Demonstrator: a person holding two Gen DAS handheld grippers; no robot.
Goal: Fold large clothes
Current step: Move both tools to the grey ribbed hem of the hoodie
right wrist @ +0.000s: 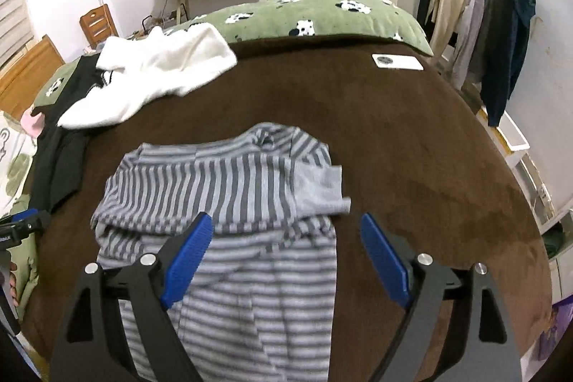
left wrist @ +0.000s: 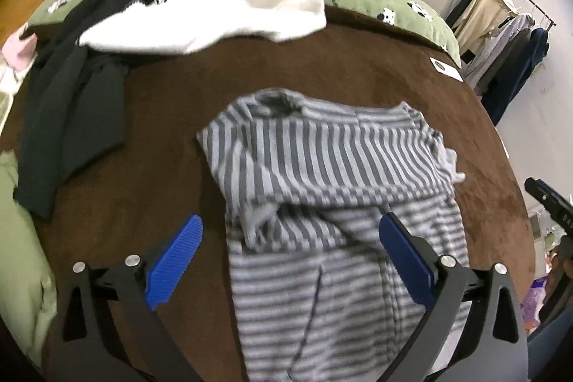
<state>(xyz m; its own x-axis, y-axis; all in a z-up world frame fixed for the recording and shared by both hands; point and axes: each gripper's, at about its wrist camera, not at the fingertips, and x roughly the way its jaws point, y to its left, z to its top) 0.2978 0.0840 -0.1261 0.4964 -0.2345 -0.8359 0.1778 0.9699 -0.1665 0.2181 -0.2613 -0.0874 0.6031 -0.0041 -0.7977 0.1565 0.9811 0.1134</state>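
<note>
A grey-and-white striped garment (left wrist: 322, 174) lies partly folded on the brown blanket (left wrist: 172, 117), its collar at the far end and its upper part folded over the lower part. It also shows in the right wrist view (right wrist: 222, 188). My left gripper (left wrist: 290, 238) is open and empty, hovering over the garment's near left part. My right gripper (right wrist: 286, 242) is open and empty, over the garment's near right edge. The right gripper's black body shows at the left wrist view's right edge (left wrist: 548, 199).
A white fluffy garment (left wrist: 222, 9) and a black garment (left wrist: 71, 102) lie at the far left of the bed. A green cow-print duvet (right wrist: 322, 17) lies beyond. A white card (right wrist: 397, 62) sits far right. A clothes rack (right wrist: 483, 6) stands at the right.
</note>
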